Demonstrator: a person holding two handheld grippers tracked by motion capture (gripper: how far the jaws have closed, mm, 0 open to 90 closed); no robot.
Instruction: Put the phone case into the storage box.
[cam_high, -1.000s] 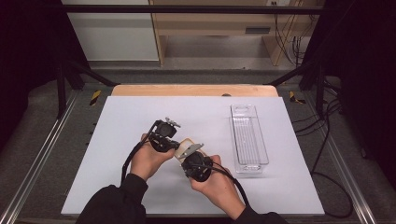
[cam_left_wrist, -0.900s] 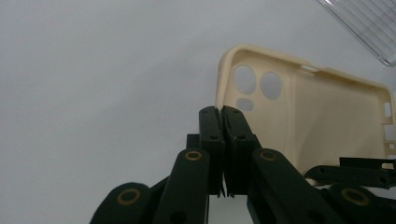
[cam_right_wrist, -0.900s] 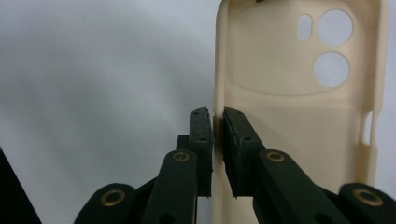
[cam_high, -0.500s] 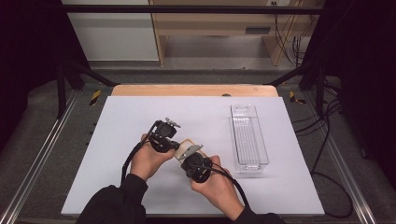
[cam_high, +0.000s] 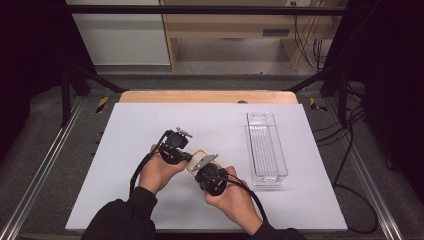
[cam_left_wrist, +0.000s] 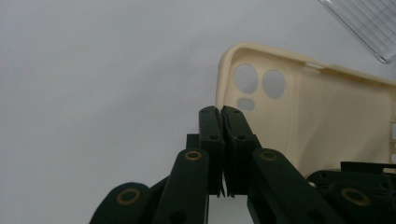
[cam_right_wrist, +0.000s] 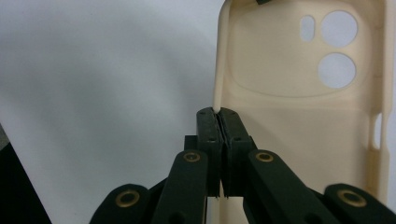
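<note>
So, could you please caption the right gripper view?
Right gripper shut on the edge of a cream phone case.

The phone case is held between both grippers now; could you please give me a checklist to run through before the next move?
1. Left gripper clamped on the rim of the phone case: ok.
2. Right gripper has just been closing and pinches the case's side wall: ok.
3. Case lifted off the table: cannot tell.
4. Clear tray empty and unobstructed: ok.
5. Case free of visible tears: ok.
</note>
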